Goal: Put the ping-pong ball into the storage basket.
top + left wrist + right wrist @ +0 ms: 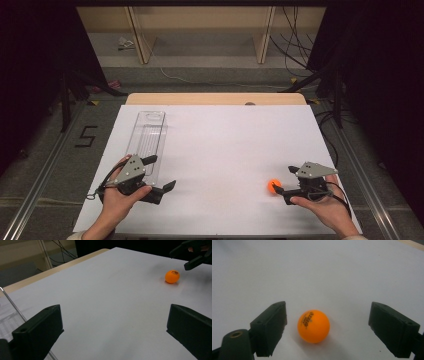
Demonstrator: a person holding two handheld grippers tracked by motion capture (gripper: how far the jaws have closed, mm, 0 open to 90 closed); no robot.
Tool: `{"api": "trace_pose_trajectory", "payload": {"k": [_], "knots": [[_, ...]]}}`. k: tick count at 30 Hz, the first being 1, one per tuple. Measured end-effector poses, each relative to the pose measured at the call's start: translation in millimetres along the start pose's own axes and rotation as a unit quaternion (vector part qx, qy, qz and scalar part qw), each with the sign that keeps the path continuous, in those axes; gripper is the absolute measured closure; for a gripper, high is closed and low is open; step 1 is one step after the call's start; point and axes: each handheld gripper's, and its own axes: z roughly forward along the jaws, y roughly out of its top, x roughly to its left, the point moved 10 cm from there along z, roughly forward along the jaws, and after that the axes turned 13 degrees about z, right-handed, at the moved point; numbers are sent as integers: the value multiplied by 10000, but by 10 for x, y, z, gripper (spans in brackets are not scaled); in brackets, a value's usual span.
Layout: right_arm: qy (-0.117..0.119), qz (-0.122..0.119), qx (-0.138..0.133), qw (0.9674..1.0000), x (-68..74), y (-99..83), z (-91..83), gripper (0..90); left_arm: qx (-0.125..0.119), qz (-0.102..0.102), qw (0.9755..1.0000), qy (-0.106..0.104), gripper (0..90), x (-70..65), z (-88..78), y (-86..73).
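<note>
White table sheet [220,150] is taken as the landmark. A clear plastic tray [147,137] lies lengthwise on its left part. The left gripper [159,172] is held at the sheet's near-left, just beside the tray's near end, jaws spread wide with nothing between them. The right gripper [284,181] is held low at the sheet's near-right, jaws wide apart. An orange ping-pong ball [313,326] (black print on it) rests on the sheet between those jaws, untouched, nearer one jaw.

black fingers [270,327], grey three-cornered plates [131,168], trailing cables [345,197]
</note>
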Motion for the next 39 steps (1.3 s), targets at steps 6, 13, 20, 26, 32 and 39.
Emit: {"api": "trace_pose_trajectory", "payload": {"k": [6,13,20,26,32,39], "knots": [[68,-32,156,9999,35,-18,93,161,2,3,10000,0,0,-3,3,-1],[94,-104,484,9987,40,-108,234,177,14,49,10000,-11,0,-15,10,-2],[77,-157,680,9975,27,-172,309,223,14,47,10000,-18,0,-19,10,-2],[89,-160,784,9968,30,-204,348,289,10,60,10000,-29,0,-22,12,0],[132,-168,837,9963,38,-225,360,349,5,73,10000,-39,0,-26,14,2],[147,-219,912,9955,46,-246,366,420,7,90,9999,-62,0,-35,14,2]]}}
